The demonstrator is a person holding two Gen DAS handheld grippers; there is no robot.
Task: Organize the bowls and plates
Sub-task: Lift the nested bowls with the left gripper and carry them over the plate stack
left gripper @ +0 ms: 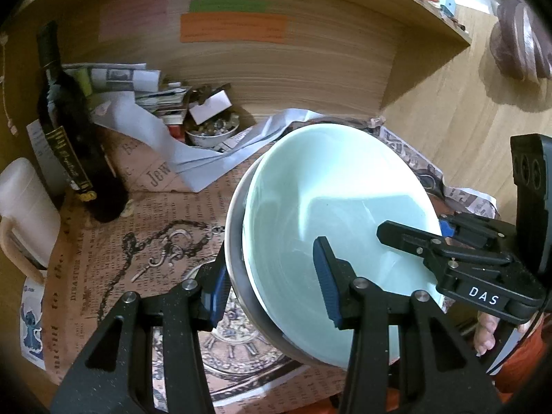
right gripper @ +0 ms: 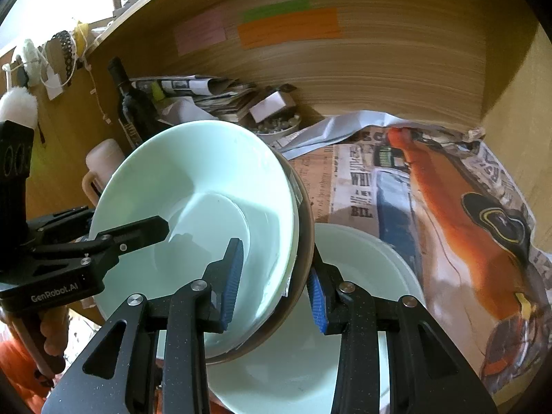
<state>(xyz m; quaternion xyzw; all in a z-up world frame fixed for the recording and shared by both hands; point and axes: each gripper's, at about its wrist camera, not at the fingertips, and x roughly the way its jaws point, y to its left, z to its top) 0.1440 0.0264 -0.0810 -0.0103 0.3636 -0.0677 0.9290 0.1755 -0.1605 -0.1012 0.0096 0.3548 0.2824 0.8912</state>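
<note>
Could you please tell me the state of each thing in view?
Bowl stack: lifted, tilted, held at opposite rims.
Left gripper: shut on the stack.
Right gripper: shut on the stack.
White plates: stacked flat beneath.
Bottle: upright.

place: home shelf nook | signs: wine bottle (left gripper: 69,131), paper clutter (left gripper: 148,93)

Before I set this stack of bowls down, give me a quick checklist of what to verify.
1. Left gripper clamped on the stack's rim: ok.
2. Right gripper clamped on the opposite rim: ok.
3. Pale green bowl nested in the darker bowl: ok, though tilted.
4. White bowl sits below the stack: ok.
5. Wine bottle clear of the stack: ok.
6. Underside of the stack: cannot tell.
</note>
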